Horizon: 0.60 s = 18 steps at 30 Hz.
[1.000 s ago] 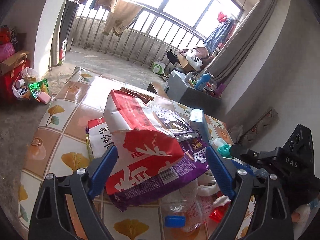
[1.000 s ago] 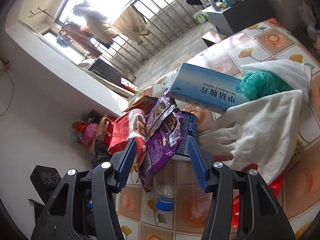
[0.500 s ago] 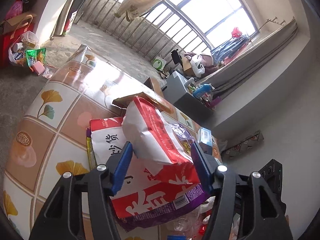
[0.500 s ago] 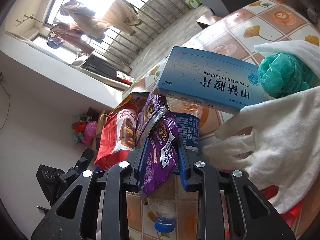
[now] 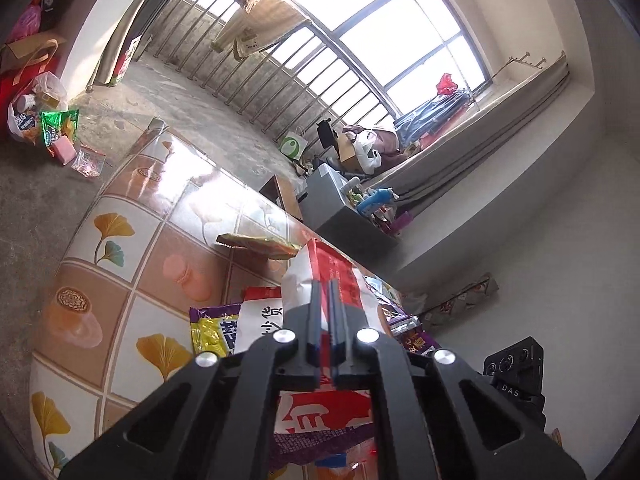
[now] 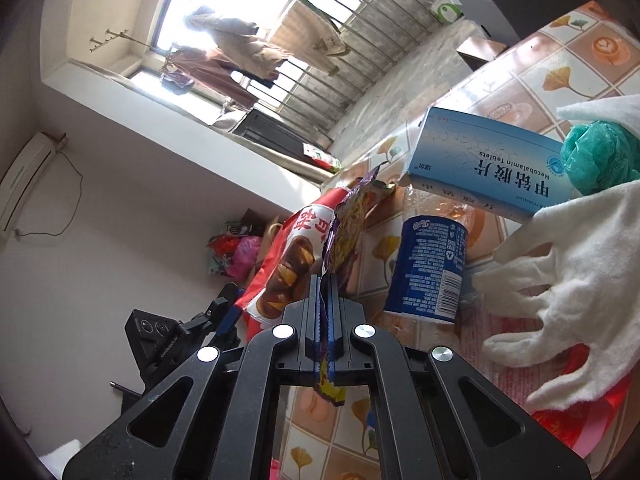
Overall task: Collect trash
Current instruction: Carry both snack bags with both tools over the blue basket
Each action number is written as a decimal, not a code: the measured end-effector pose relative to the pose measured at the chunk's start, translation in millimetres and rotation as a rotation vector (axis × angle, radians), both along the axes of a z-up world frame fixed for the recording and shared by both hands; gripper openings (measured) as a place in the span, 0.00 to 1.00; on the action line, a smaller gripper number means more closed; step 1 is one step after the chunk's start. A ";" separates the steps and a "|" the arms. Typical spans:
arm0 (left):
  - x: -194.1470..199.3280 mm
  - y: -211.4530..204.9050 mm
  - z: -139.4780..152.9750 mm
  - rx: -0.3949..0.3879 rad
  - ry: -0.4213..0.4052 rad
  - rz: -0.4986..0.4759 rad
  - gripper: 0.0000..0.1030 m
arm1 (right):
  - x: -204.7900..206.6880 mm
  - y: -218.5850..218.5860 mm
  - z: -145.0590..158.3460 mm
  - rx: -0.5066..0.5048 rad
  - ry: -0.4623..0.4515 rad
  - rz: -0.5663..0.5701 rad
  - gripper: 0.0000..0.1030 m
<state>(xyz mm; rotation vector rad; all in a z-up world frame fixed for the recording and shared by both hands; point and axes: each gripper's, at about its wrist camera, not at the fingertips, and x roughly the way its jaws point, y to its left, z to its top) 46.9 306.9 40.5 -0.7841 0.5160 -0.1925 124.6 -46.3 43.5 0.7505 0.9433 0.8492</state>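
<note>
My left gripper [image 5: 325,286] is shut on a red and white snack bag [image 5: 344,280] that stands up from a heap of wrappers on the tiled table [image 5: 120,280]. That bag also shows in the right wrist view [image 6: 288,248]. My right gripper [image 6: 325,280] is shut on a purple snack wrapper [image 6: 352,216], pinched edge-on between the fingers. Beside it lie a blue-labelled plastic bottle [image 6: 428,268], a blue tablet box [image 6: 488,164], a white glove [image 6: 568,272] and a green plastic wad [image 6: 600,156].
A yellow and purple packet [image 5: 212,328] and a white bag [image 5: 260,316] lie under the red bag. A flat brown wrapper [image 5: 256,242] lies farther back. Bags of clutter [image 5: 40,116] sit on the floor at left. A grey cabinet [image 5: 340,208] stands behind the table.
Both grippers closed from wide open: the left onto the red and white bag, the right onto the purple wrapper. Both wrist views tilted upward and moved closer to the heap.
</note>
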 end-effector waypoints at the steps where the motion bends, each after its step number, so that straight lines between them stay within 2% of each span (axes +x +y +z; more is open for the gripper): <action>1: -4.3 1.0 6.1 0.000 -0.015 -0.002 0.00 | -1.4 0.7 4.1 0.017 -0.013 0.008 0.01; 4: -14.9 -0.7 21.5 0.044 -0.049 -0.004 0.00 | -7.6 2.4 15.2 0.026 -0.055 0.022 0.01; 8: -17.9 -9.7 14.5 0.079 0.002 -0.035 0.01 | -9.9 2.5 7.2 0.017 -0.043 0.028 0.01; 9: -17.8 -12.8 9.6 0.085 0.023 -0.047 0.09 | -9.7 3.3 4.3 0.014 -0.034 0.032 0.01; 10: -17.0 -15.7 4.9 0.085 0.040 -0.059 0.24 | -9.3 3.5 2.0 0.014 -0.028 0.037 0.01; 12: -16.2 -21.4 -0.7 0.096 0.053 -0.062 0.40 | -9.7 5.4 0.0 0.015 -0.020 0.045 0.01; 14: -17.2 -29.1 0.1 0.132 0.043 -0.066 0.46 | -8.8 6.7 -0.2 0.016 -0.019 0.050 0.01; 16: -16.8 -38.4 5.6 0.187 0.016 -0.095 0.59 | -7.6 9.7 2.2 0.016 -0.023 0.056 0.01; 18: -14.4 -47.6 9.2 0.242 0.003 -0.131 0.65 | -7.7 12.8 1.5 0.018 -0.026 0.071 0.01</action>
